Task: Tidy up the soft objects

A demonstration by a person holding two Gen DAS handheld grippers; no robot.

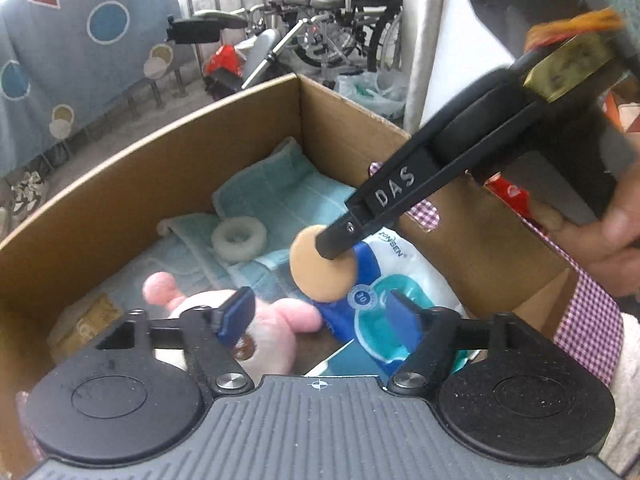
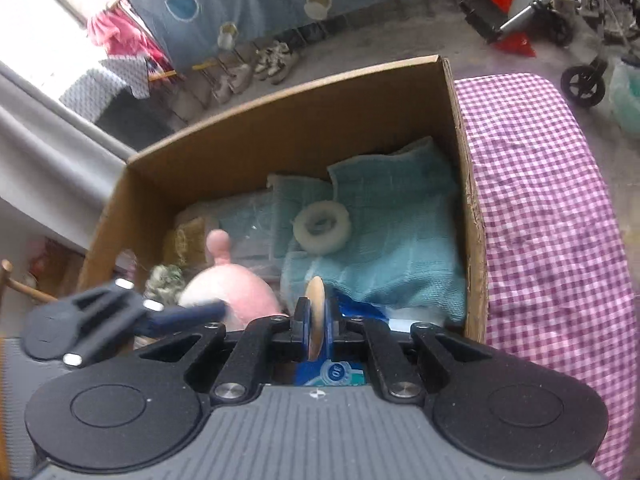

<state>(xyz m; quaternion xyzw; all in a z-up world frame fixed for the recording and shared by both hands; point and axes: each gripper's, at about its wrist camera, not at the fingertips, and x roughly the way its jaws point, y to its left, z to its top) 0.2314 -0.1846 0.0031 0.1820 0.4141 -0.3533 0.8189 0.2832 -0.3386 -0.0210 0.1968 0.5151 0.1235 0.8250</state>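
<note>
Left wrist: cardboard box [image 1: 168, 168] holds teal towel [image 1: 280, 196], white ring [image 1: 239, 239], pink plush [image 1: 276, 320], wipes pack [image 1: 384, 280]. Left gripper [image 1: 320, 316] spread wide, empty, above them. Right gripper [image 1: 338, 240] reaches in, pinching tan round sponge [image 1: 316, 276].

Right wrist: right gripper [image 2: 318, 320] clamps sponge [image 2: 315, 304] edge-on over box [image 2: 280, 128]; checkered tabletop [image 2: 552, 208] just beside.

My right gripper [image 2: 316, 320] reached in from the right, angled down, its jaws pinched together on a thin tan disc [image 1: 322, 266] held on edge between the blue pads [image 2: 304, 320]. My right hand [image 1: 600, 240] gripped its handle at the far right. My left gripper [image 1: 320, 316] sat near and lower, jaws spread wide apart and holding nothing.
</note>
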